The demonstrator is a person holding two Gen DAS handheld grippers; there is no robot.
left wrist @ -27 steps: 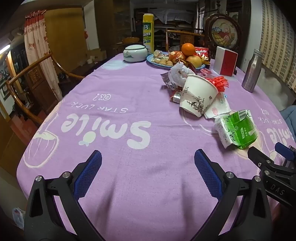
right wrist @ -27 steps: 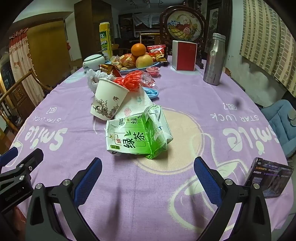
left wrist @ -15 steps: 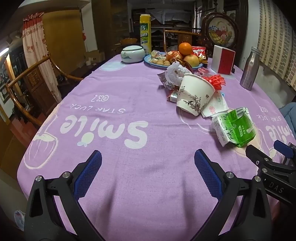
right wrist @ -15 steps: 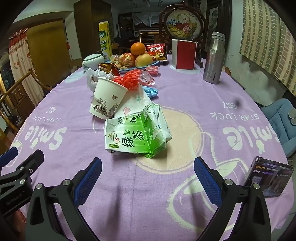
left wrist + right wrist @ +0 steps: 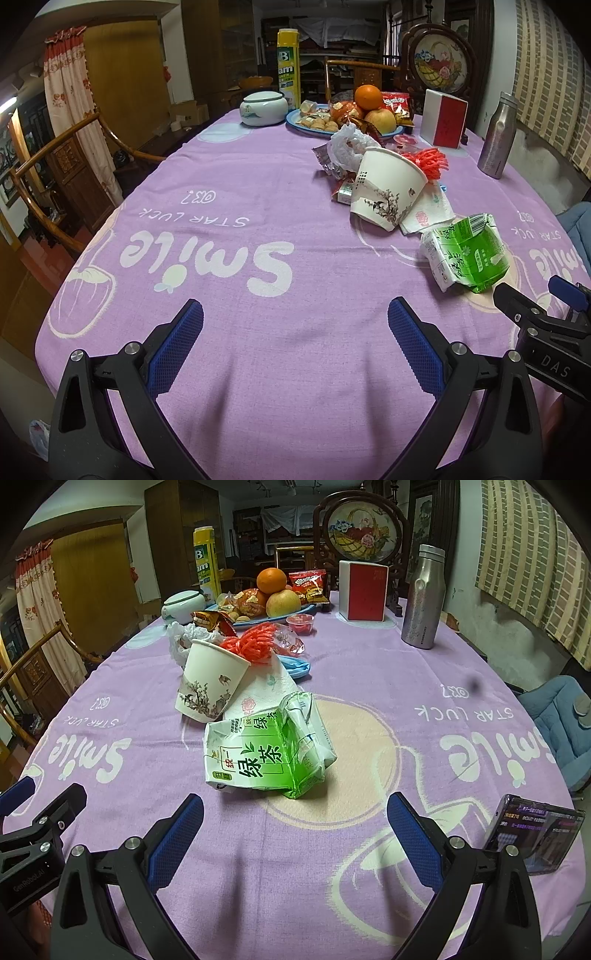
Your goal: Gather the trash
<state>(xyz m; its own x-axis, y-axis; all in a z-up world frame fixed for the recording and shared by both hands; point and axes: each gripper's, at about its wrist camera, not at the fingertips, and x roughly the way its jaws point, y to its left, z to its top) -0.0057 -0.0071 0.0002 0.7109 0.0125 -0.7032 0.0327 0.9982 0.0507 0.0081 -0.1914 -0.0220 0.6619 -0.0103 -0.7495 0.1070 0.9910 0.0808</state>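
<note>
A crushed green tea carton (image 5: 266,757) lies on the purple tablecloth (image 5: 369,709), just ahead of my open, empty right gripper (image 5: 295,812); it shows at the right in the left wrist view (image 5: 465,258). Behind it a tilted paper cup (image 5: 210,683) (image 5: 386,194) rests against a printed napkin (image 5: 264,692), red mesh (image 5: 255,642), a white plastic bag (image 5: 345,147) and snack wrappers (image 5: 325,160). My left gripper (image 5: 295,332) is open and empty over bare cloth, left of the trash.
A fruit plate (image 5: 295,123), white lidded jar (image 5: 263,108), yellow can (image 5: 289,68), red-and-white box (image 5: 364,590) and steel bottle (image 5: 423,598) stand at the far end. A phone (image 5: 532,838) lies near my right gripper. Wooden chairs (image 5: 55,173) stand left.
Both grippers have drawn back slightly toward the near table edge; the trash looks a little farther away. Nothing was grasped or moved.
</note>
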